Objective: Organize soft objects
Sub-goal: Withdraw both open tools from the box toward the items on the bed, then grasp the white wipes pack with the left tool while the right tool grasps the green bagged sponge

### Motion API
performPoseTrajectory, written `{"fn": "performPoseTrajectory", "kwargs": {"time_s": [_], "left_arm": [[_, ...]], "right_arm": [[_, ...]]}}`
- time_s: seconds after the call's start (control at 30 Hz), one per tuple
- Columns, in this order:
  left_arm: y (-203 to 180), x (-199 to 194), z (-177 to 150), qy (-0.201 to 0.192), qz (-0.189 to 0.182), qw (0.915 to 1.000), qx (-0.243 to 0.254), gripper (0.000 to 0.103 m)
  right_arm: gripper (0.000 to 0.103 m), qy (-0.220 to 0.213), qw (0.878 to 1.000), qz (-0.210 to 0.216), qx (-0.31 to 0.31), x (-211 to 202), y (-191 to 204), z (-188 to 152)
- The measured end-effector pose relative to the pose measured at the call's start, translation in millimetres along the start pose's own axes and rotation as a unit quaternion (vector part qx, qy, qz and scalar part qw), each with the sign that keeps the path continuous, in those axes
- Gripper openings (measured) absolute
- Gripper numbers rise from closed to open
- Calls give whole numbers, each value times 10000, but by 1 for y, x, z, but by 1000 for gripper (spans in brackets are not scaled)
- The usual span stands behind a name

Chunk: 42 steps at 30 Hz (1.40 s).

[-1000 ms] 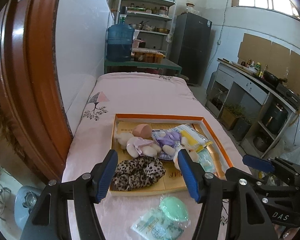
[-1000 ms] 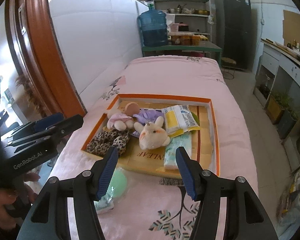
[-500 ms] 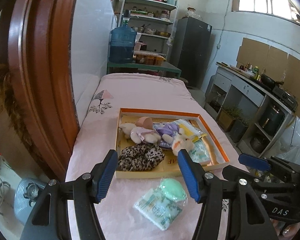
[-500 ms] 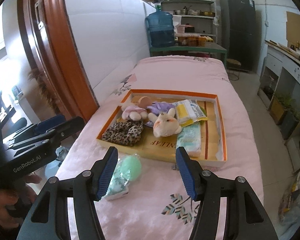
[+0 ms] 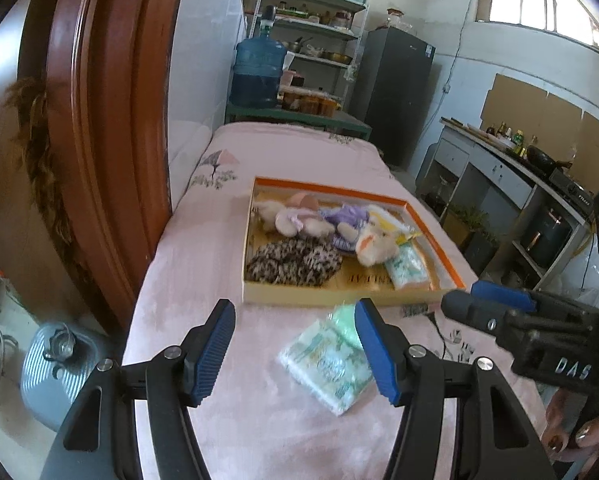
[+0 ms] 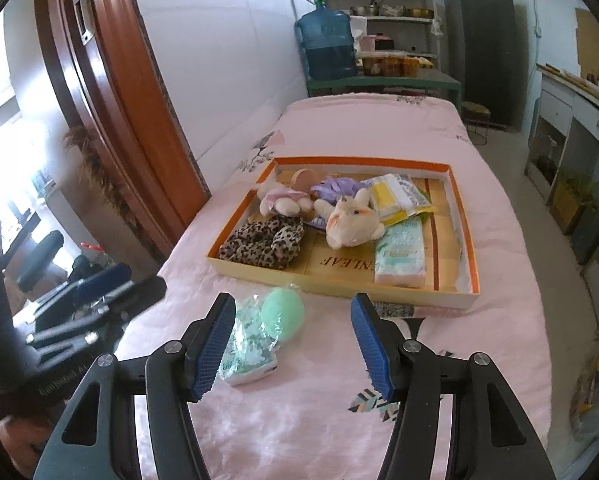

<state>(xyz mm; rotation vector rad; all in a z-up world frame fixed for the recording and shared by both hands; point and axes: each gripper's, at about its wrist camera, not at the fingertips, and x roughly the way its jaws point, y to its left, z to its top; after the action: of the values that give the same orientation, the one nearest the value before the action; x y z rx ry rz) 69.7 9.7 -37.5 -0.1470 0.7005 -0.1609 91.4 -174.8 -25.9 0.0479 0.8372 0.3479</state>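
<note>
An orange-rimmed tray [image 6: 465, 216] sits on the pink bed and also shows in the left wrist view [image 5: 435, 240]. It holds a leopard-print cloth [image 6: 263, 240], a white plush animal [image 6: 353, 222], a small doll [image 6: 283, 202], a purple item [image 6: 333, 188], a yellow packet [image 6: 391, 196] and a tissue pack [image 6: 401, 254]. In front of the tray lie a green sponge [image 6: 283, 312] and a tissue pack in plastic [image 5: 325, 364]. My left gripper [image 5: 295, 350] and right gripper [image 6: 293, 346] are both open and empty, held above the near bed.
A brown wooden door frame [image 5: 99, 120] stands at the left. A blue water jug [image 5: 259, 72], shelves and a dark fridge [image 5: 395, 92] stand behind the bed. A kitchen counter [image 5: 519, 160] runs along the right. A fan [image 5: 55, 364] sits on the floor.
Both grippers have pulled back from the tray toward the near end of the bed. The green sponge and wrapped tissue pack now lie further ahead between the fingers.
</note>
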Motion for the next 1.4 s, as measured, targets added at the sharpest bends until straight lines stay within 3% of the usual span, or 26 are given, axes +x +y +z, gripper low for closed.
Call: {"fn": "performPoseTrajectory", "kwargs": {"time_s": [0.47,0.87,1.1,1.23,1.4], "left_arm": [[0,27,-38,436,90,9990,-23,62],[12,38,-46,559,134,9983,-136,62],[5,49,-50,703,80,9975,-94,62],[5,56,-53,805,83,9966,-118,62],[5,66,-57,975,-20,9949,-243,62]], "right_arm": [[62,469,9985,265,-98,49,7,-5],[62,779,9968,163,-12,102,0,-6],[61,945,9947,390,97,119,-6,-9],[46,996,9933,548,195,123,-9,-13],[43,904,9945,490,180,115,-13,-14]]}}
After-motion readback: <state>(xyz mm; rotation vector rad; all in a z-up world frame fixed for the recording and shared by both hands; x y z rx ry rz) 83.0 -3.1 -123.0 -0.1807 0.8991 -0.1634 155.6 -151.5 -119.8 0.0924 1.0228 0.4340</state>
